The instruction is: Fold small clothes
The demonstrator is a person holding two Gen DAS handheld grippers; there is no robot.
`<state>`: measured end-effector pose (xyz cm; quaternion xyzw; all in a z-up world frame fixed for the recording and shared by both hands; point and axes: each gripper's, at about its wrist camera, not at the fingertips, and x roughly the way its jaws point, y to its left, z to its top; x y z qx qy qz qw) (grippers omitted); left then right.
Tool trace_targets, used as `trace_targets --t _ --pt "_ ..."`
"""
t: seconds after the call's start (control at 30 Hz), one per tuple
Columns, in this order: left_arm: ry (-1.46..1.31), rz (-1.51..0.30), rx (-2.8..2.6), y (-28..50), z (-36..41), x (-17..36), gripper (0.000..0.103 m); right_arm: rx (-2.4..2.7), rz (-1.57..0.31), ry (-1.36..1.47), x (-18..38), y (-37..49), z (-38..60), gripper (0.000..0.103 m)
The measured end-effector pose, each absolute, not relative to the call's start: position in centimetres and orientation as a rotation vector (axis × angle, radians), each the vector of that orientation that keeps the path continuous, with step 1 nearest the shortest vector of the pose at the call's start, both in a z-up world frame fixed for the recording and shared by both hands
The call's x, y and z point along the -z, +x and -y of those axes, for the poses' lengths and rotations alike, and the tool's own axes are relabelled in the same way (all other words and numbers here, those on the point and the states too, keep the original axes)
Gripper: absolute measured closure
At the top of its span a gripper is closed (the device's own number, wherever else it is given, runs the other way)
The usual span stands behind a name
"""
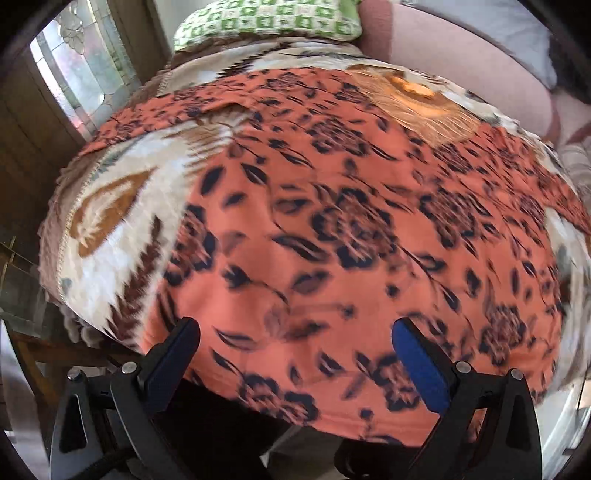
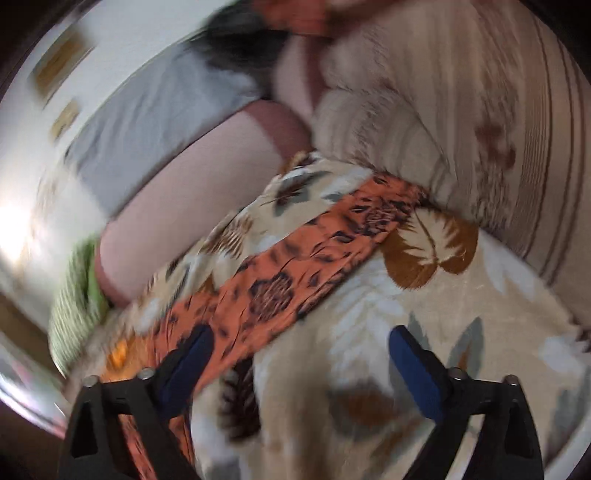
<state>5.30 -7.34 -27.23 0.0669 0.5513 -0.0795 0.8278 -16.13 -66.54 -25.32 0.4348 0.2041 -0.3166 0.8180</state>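
Under both our claws lies the blanket (image 1: 110, 206), cream with brown leaves, covering the whole surface. On it the orange garment (image 1: 332, 221) with dark flowers is spread flat; it fills the space ahead of our left claw (image 1: 295, 332) and its near hem runs beneath that claw's fingers. From our right claw (image 2: 299, 339) we see the same garment as a long band running from under the left finger up and away to the right. A green pillow (image 1: 266, 22) sits far ahead of the left claw. Both claws stand released, jaws wide apart, nothing between the blue pads (image 1: 421, 362)
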Motion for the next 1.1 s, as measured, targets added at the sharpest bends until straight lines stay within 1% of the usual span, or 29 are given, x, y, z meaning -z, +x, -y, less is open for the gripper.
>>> trace_targets --t 0.07,0.1,0.13,0.2,0.23,0.27,0.3,0.33,0.37,0.4,0.43,0.53,0.6,0.63,0.73,0.87,0.97,1.03,1.1 --pt "0.166 -1.146 0.208 4.5 8.4 26.6 0.0 0.693 -0.374 0.999 26.8 -16.1 70.6 0.016" --pt "0.172 -1.129 0.224 4.6 9.0 26.2 0.0 0.701 -0.364 1.043 27.8 -15.7 72.7 0.023" --pt "0.164 -1.114 0.244 4.6 9.5 25.7 0.0 0.723 -0.365 1.107 28.9 -15.3 74.6 0.034" --pt "0.127 -1.084 0.283 4.9 10.1 24.7 0.0 0.767 -0.361 1.246 31.4 -14.6 77.5 0.043" --pt "0.105 -1.087 0.308 5.0 10.4 24.6 0.0 0.774 -0.358 1.295 32.4 -14.2 78.4 0.045" --pt "0.085 -1.115 0.328 5.3 10.7 24.7 0.0 0.797 -0.361 1.336 33.4 -13.8 79.5 0.047" --pt "0.062 -1.158 0.346 5.3 10.9 25.0 0.0 0.815 -0.337 1.358 33.9 -13.7 80.2 0.05" --pt "0.038 -1.199 0.358 5.0 11.0 25.4 0.0 0.819 -0.295 1.367 33.9 -13.5 80.8 0.057" --pt "0.022 -1.23 0.366 4.5 11.1 25.7 0.0 0.816 -0.277 1.365 33.8 -13.1 81.3 0.061" --pt "0.02 -1.251 0.379 3.9 11.3 25.9 0.0 0.795 -0.281 1.358 33.7 -12.6 82.0 0.08" --pt "0.035 -1.262 0.393 3.1 11.6 26.0 0.0 0.791 -0.294 1.354 33.7 -12.2 82.4 0.096" --pt "0.06 -1.2 0.436 2.6 11.3 24.9 0.0 0.732 -0.217 1.287 31.1 -11.6 80.9 0.096" --pt "0.017 -1.167 0.499 1.6 10.7 24.3 0.0 0.657 -0.23 1.16 27.5 -9.6 78.2 0.096" --pt "0.007 -1.182 0.528 1.4 10.5 24.5 0.0 0.602 -0.229 1.12 25.8 -8.6 76.6 0.096" --pt "-0.025 -1.251 0.567 0.9 8.7 25.2 0.0 0.41 -0.236 1.018 20.8 -5.0 70.1 0.096" --pt "-0.083 -1.177 0.517 0.3 4.7 24.1 0.0 0.184 -0.275 0.95 16.4 0.5 58.8 0.096" --pt "-0.085 -1.118 0.439 0.9 1.6 23.6 0.0 0.068 -0.326 0.963 16.0 6.1 50.9 0.096" --pt "-0.096 -1.09 0.41 1.2 -0.4 23.3 0.0 0.046 -0.364 0.964 17.1 10.0 45.8 0.096" --pt "-0.081 -1.052 0.362 1.4 -2.6 22.8 0.0 0.023 -0.42 1.018 19.4 14.4 41.4 0.096"
